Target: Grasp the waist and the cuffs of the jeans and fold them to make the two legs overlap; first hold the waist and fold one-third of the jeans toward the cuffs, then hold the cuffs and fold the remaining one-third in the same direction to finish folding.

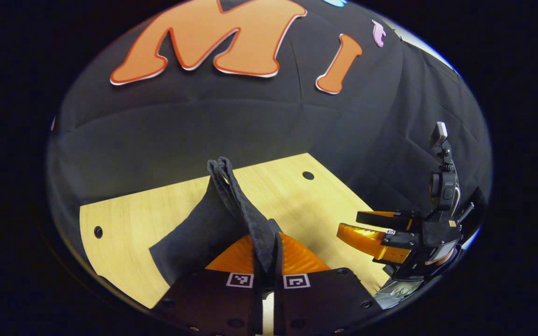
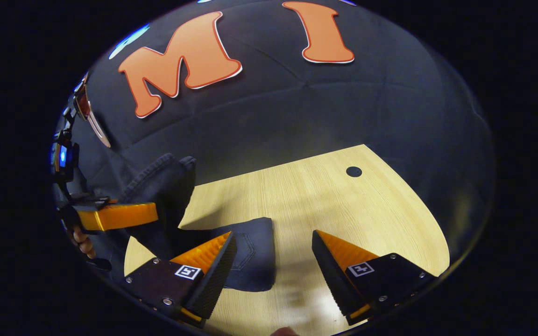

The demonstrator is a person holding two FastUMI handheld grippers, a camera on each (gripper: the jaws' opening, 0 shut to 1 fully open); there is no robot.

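Dark jeans point(image 1: 194, 238) lie partly on the wooden table point(image 1: 124, 219). A bunched edge of them rises upright between the fingers of my left gripper point(image 1: 266, 228), which is shut on it. In the right gripper view the left gripper point(image 2: 150, 212) holds that part of the jeans point(image 2: 166, 186) up at the left, while a folded part with a back pocket rests on the table point(image 2: 343, 200) beside one of my fingers point(image 2: 213, 254). My right gripper point(image 2: 272, 242) stands open just above the table with nothing between its fingers. It also appears at the right point(image 1: 349, 222), apart from the jeans.
The table has small round holes near its corners point(image 1: 308, 175) point(image 2: 354, 171). Black cloth walls close in behind and beside it. A hand point(image 2: 82, 242) grips the left gripper's handle. Bare wood stretches right of the jeans.
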